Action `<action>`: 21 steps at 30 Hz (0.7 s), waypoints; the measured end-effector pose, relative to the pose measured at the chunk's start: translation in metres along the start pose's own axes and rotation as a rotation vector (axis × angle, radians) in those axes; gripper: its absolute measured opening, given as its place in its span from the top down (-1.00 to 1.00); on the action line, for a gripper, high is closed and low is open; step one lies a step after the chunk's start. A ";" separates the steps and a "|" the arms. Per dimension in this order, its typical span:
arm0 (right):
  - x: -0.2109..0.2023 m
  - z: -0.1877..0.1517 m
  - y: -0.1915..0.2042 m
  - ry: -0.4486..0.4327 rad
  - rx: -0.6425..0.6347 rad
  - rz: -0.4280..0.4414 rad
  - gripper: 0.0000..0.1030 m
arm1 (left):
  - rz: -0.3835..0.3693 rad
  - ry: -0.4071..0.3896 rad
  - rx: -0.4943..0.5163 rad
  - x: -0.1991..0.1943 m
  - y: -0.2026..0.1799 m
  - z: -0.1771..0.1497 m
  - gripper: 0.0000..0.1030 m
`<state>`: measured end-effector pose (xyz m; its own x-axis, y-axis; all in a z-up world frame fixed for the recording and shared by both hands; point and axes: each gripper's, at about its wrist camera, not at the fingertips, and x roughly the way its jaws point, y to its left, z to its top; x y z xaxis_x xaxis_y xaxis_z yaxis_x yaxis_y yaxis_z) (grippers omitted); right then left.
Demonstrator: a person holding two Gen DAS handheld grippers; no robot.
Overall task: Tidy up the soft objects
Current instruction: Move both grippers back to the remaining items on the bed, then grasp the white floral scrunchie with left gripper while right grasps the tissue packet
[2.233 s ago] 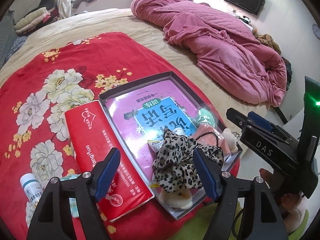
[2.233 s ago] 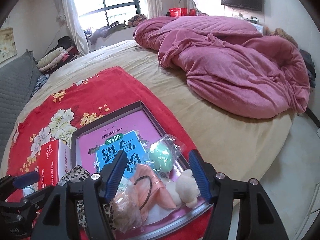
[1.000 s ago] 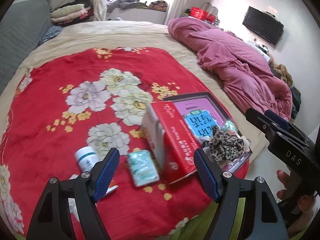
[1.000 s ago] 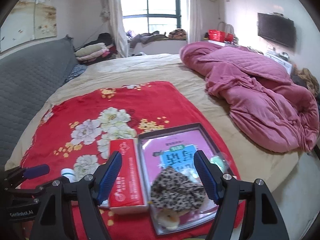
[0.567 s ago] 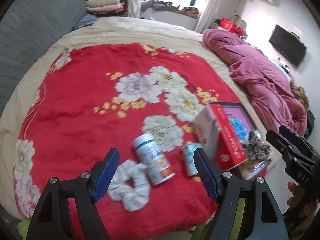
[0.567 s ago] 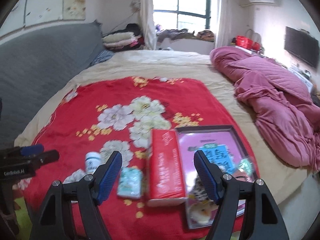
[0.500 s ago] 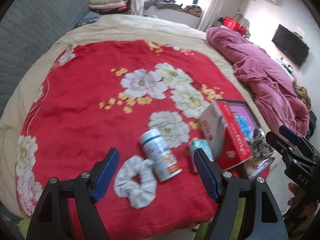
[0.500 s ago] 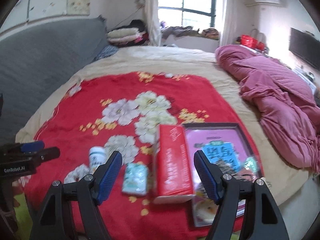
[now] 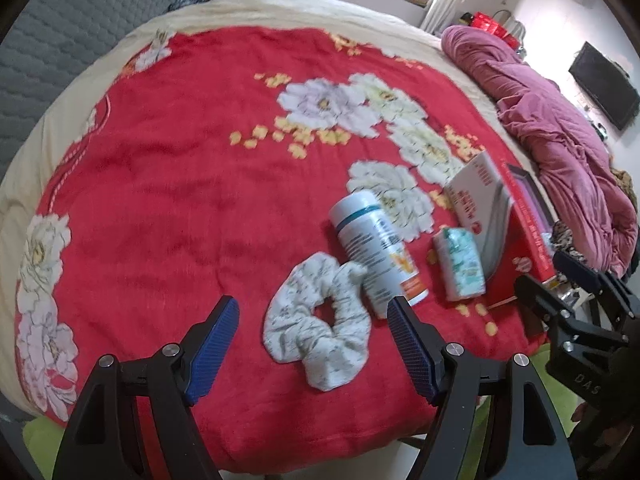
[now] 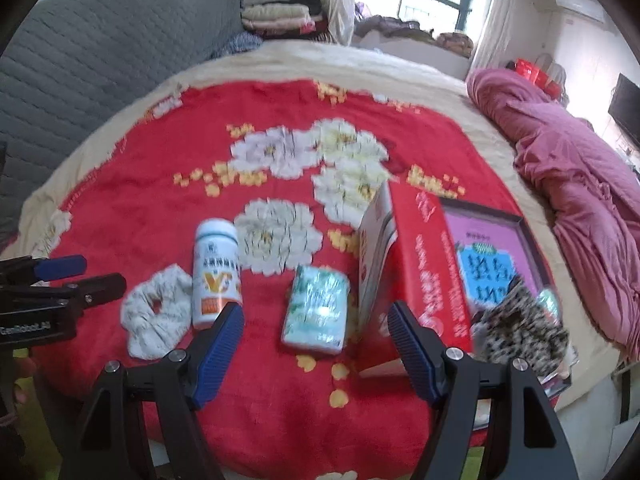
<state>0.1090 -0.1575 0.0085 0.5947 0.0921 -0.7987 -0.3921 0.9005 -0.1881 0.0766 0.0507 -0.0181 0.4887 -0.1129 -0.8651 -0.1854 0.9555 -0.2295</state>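
Left gripper (image 9: 312, 344), nearest the viewer: fingers apart, nothing between the pads, poised above a white scrunchie (image 9: 318, 326) lying flat on the red floral blanket (image 9: 180, 168). Right gripper (image 10: 316, 344): fingers likewise apart and empty, above a pale green tissue pack (image 10: 316, 308). Between scrunchie and pack, a white bottle (image 9: 376, 252) lies on its side, touching the scrunchie's right edge. Right of the pack stands a red box (image 10: 420, 264), and beyond it a dark-rimmed tray (image 10: 524, 224) holding a leopard-print scrunchie (image 10: 520, 328) at its near end. Far right, a pink quilt (image 10: 572, 160) is heaped on the bed.
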 end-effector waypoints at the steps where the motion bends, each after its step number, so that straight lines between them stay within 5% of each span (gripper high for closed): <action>1: 0.004 -0.001 0.001 0.009 0.001 0.002 -0.43 | -0.004 0.007 -0.002 0.004 0.002 -0.002 -0.51; 21: 0.083 -0.003 0.027 0.167 -0.066 -0.182 -0.43 | -0.032 0.105 -0.047 0.060 0.024 -0.009 -0.51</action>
<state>0.1458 -0.1268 -0.0648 0.5375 -0.1456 -0.8306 -0.3371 0.8658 -0.3699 0.0939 0.0647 -0.0793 0.4031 -0.1736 -0.8986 -0.2118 0.9375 -0.2761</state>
